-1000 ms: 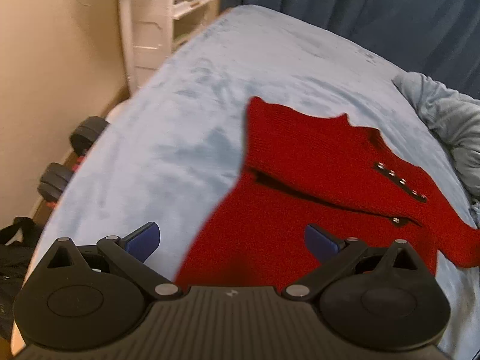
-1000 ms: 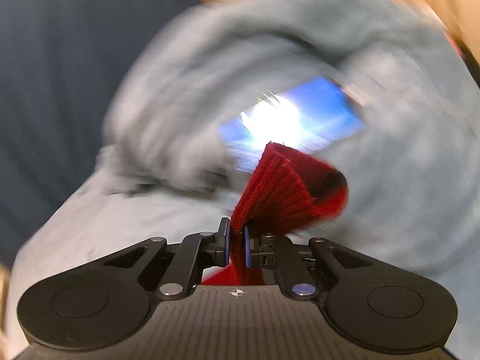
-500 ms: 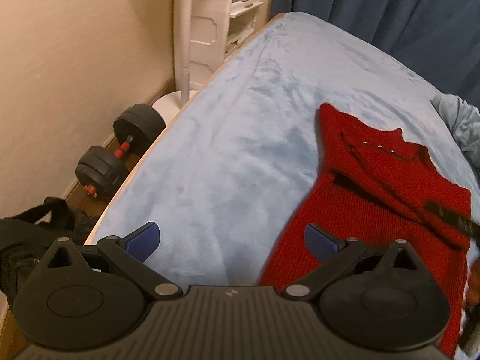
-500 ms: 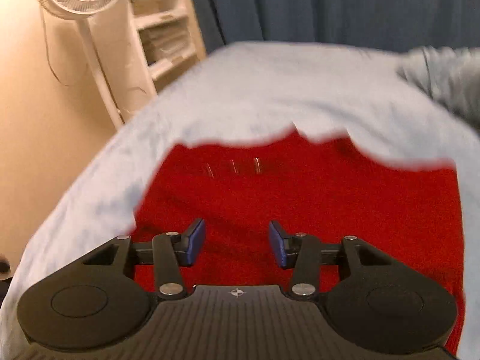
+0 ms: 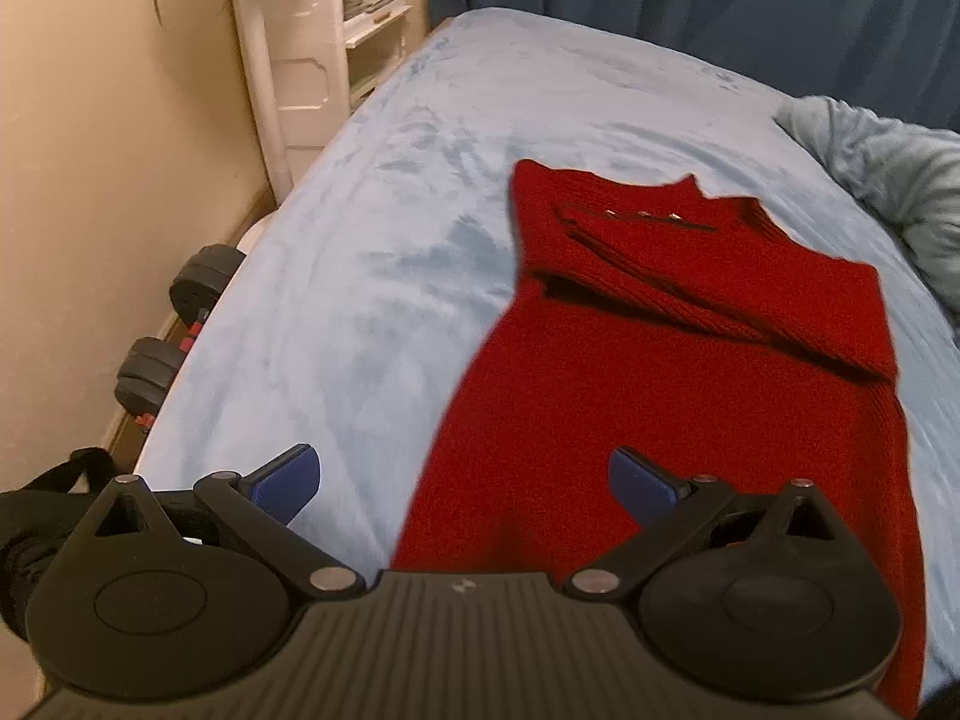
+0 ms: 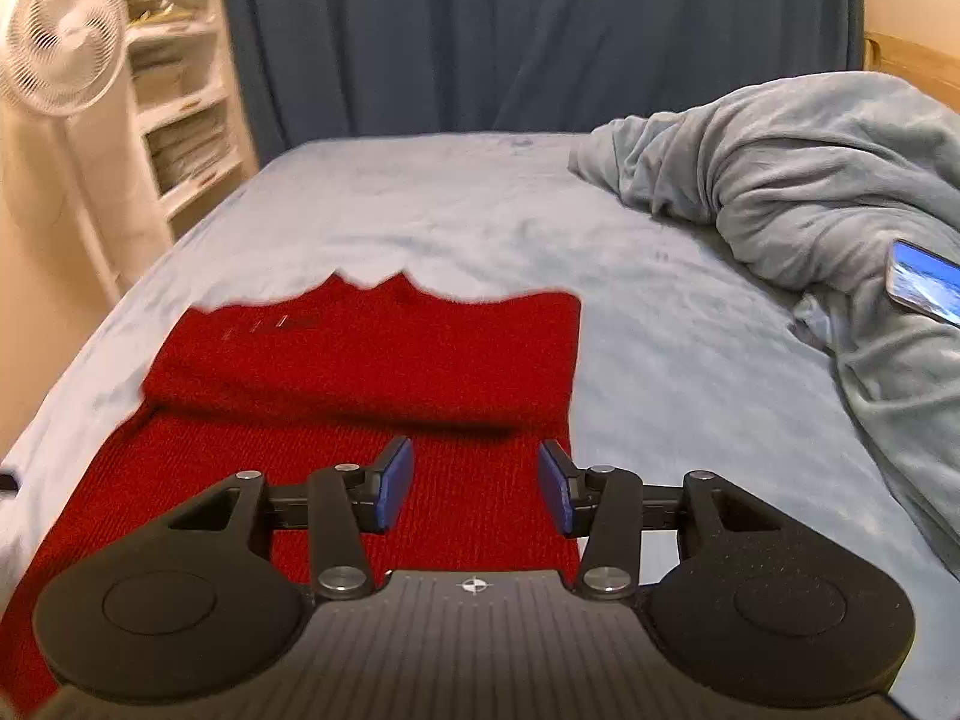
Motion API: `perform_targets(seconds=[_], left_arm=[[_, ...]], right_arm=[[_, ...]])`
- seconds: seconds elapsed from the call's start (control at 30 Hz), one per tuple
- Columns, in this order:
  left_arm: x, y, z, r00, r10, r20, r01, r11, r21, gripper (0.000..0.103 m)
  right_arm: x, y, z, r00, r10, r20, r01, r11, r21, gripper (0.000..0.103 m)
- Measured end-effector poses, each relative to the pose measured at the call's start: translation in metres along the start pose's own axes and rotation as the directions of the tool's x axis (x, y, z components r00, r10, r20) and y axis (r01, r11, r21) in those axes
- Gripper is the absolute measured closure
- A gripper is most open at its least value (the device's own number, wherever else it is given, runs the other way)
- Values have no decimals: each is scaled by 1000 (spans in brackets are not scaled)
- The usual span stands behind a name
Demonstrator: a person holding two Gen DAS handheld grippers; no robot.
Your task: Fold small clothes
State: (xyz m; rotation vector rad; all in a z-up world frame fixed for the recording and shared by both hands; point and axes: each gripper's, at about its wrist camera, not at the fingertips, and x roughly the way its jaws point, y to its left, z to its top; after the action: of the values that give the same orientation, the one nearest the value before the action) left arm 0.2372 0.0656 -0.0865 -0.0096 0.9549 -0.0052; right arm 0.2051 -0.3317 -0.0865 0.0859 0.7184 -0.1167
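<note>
A red knit garment lies flat on the light blue bed, with both sleeves folded across its upper body and small metal buttons near the collar. It also shows in the right wrist view. My left gripper is open and empty above the garment's lower left edge. My right gripper is open and empty above the garment's lower right part, near its right edge.
A bunched grey-blue blanket lies on the bed's right side with a lit phone on it. A white fan and white shelves stand left of the bed. Dumbbells lie on the floor. Dark blue curtains hang behind.
My right gripper has let go of the red sleeve it was shut on, opened, and now hangs over the garment. The sleeve now lies folded across the body. The left gripper stayed open.
</note>
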Motion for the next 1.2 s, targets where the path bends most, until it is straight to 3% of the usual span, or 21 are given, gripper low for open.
perform_targets(seconds=[0.27, 0.57, 0.83, 1.2], left_arm=[[-77, -9, -71, 1000, -9, -4, 10, 998, 67, 0], [-132, -3, -140, 1000, 5, -13, -4, 998, 57, 0], [-156, -13, -158, 1000, 8, -3, -7, 997, 73, 0], [-158, -16, -164, 1000, 5, -8, -4, 996, 88, 0]], right_arm=[[-94, 28, -64, 988, 29, -151, -20, 998, 64, 49], [-165, 57, -109, 988, 71, -139, -73, 997, -9, 49], [-194, 69, -127, 988, 110, -111, -116, 992, -49, 49], [-195, 71, -127, 988, 110, -112, -116, 992, -48, 49]])
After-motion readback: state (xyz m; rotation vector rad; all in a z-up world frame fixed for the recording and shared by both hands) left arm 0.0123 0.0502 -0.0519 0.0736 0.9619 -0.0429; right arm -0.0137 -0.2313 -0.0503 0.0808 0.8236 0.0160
